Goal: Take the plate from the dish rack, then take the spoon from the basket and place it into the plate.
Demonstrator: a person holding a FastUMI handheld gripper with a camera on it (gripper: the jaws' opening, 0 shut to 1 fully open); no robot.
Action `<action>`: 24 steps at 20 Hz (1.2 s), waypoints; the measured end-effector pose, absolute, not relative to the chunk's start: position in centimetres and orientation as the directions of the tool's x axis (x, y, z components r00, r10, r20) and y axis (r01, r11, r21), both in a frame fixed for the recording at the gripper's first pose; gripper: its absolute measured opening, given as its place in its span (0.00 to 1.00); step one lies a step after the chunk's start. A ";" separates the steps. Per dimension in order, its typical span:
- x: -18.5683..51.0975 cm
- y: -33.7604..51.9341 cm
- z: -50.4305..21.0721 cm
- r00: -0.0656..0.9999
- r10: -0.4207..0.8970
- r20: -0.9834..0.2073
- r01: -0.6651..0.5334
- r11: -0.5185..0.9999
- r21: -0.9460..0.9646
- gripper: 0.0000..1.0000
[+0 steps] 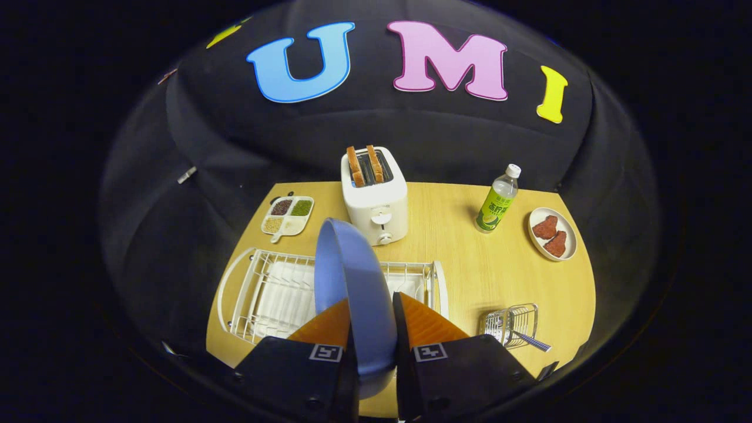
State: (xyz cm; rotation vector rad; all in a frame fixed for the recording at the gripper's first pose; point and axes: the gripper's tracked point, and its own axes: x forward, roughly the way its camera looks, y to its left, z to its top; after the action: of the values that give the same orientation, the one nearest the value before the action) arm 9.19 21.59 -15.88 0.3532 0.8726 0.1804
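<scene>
A blue plate point(352, 276) stands on edge between my two orange fingers point(423, 323), held up above the white wire dish rack point(264, 294). My gripper point(371, 314) is shut on the plate's lower rim, one finger pressing each face. The rack lies just beyond the fingers, to the left, with nothing standing in its slots. A small wire basket point(510, 324) sits on the table to the right of the fingers. The spoon point(531, 341), with a blue checked handle, leans out of the basket toward the right.
A white toaster point(376, 205) with two bread slices stands behind the rack. A divided tray of grains point(288, 215) lies to its left. A green-labelled bottle point(498, 200) and a small dish of red meat pieces point(552, 234) are at the far right of the wooden table point(470, 264).
</scene>
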 end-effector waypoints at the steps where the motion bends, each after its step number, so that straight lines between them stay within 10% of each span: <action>1: 8.6 20.9 -15.6 0.635 0.324 -0.701 -0.023 0.915 0.403 0.29; 24: -15.7 7.2 -30.9 0.459 0.567 -0.684 0.148 0.710 0.689 0.29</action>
State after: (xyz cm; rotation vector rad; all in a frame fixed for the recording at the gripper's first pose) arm -15.69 7.23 -30.95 0.7707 1.0870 0.2920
